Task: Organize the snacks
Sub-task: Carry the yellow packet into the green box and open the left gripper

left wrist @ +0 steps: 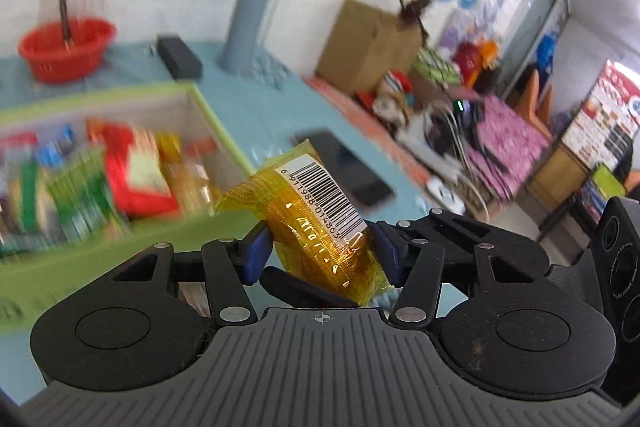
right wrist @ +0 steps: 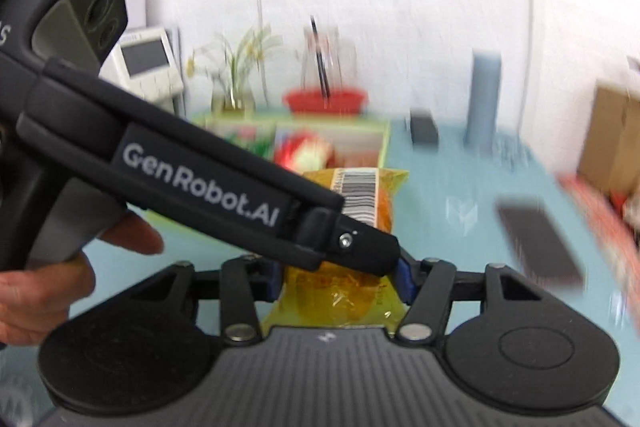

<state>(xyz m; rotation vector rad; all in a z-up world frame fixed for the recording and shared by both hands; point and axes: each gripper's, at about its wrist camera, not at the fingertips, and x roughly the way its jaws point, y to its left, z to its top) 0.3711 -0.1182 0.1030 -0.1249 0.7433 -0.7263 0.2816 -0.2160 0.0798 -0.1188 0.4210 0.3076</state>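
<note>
Glossy plastic snack packet (left wrist: 316, 223); matt black claw (left wrist: 318, 251).

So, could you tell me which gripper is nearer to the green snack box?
Left, I think. The left gripper sits right beside the green snack box; the right gripper sees it farther ahead, past the yellow packet.

Readable text, for you: barcode label on the yellow snack packet (left wrist: 316, 223), digits "6 971988 014863" along its edge in the left wrist view. Same packet in the right wrist view (right wrist: 384, 187): bars visible, digits too blurred. Left tongs body (right wrist: 200, 179) carries white "GenRobot.AI" lettering. Box snack packs (left wrist: 136, 175) and poster (left wrist: 604, 115): print unreadable, motion blur.
</note>
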